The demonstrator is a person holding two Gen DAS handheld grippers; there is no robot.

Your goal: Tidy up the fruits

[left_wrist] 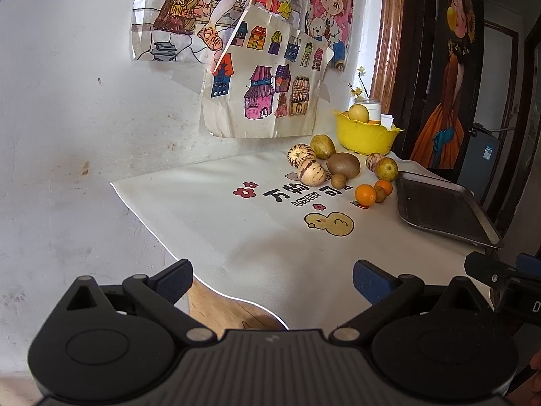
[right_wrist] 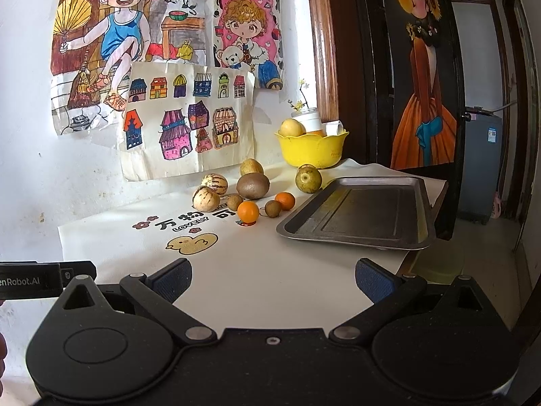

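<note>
Left gripper (left_wrist: 272, 282): its two blue fingers are spread wide with nothing between them. It hangs over the near edge of the white cloth (left_wrist: 236, 237), far back from the fruit.

Right gripper (right_wrist: 272, 279): spread wide too, and holding nothing. It faces the tray, so it looks ready to reach.

Fruit pile: the fruits sit close together at the back of the table, between the wall and the tray. There is a brown kiwi (right_wrist: 252, 186), two striped melons (right_wrist: 206, 198), two small oranges (right_wrist: 248, 211), two little brown longans (right_wrist: 272, 208) and a green-yellow round fruit (right_wrist: 307, 178).

Yellow bowl (right_wrist: 312, 150): it stands behind the pile by the wall. A pale yellow fruit (right_wrist: 291, 128) is in it already.

Metal tray (right_wrist: 358, 213): it lies flat on the right, just beside the oranges, with nothing on it. I think the fruit is meant to go here or in the bowl.

How far along: I think the job is at the start, since almost all the fruit is loose on the cloth.

Next move: one gripper should go forward and pinch a fruit gently, because round fruit rolls away.
</note>
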